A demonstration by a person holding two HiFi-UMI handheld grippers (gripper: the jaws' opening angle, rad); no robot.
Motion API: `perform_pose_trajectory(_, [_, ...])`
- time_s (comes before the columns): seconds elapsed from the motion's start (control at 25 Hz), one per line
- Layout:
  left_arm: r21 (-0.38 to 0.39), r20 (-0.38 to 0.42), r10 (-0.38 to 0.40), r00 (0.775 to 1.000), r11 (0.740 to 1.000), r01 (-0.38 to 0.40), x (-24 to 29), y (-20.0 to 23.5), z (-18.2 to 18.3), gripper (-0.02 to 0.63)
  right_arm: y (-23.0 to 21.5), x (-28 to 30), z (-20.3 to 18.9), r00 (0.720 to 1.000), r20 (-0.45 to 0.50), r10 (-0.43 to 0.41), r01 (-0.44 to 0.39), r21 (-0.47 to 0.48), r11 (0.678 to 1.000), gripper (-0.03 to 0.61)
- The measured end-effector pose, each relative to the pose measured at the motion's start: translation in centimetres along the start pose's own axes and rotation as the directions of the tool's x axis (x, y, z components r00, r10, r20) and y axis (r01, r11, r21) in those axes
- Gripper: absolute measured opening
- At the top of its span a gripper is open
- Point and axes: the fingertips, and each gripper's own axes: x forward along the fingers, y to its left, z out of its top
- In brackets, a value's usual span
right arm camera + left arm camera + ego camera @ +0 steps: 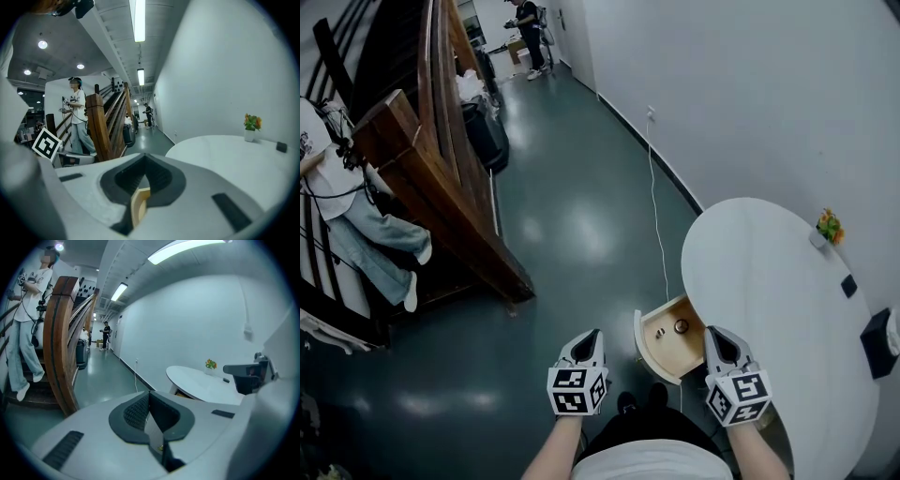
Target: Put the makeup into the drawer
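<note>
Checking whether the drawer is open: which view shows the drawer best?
The head view: the drawer stands pulled out from under the white table, its inside visible. The left gripper view catches only a tan sliver; the right gripper view shows none.

Floor: dark green, smooth and glossy; it mirrors the ceiling lights.
Desk: white top, smooth, matt.
Drawer: pale, bare-looking wood, matt.
Staircase: dark brown wood, smooth, with a slight sheen.
Wall: white, plain, matt.
Left tongs, right tongs: pale grey plastic shells, smooth, matt.
Pads: black, finely ribbed, rough-looking.
Cable: thin, white, plastic-looking.
</note>
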Motion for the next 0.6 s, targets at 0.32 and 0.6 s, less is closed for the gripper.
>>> perform_pose_trajectory(0.32, [0.004, 0.005, 0.001, 1.000, 1.000, -0.001, 0.1, -0.5, 0.5, 0.003, -0.6, -0.1, 0.3, 1.000, 0.005, -0.001, 0.001, 0.005, 1.000, 0.002])
perform_pose_trajectory(0.6, [0.011, 0.005, -0.001, 1.000, 1.000, 0.001, 0.4, -1.2, 0.6, 0.003, -1.1, 0.0, 0.5, 1.000, 0.013, 0.004, -0.004, 0.008, 1.000, 0.002])
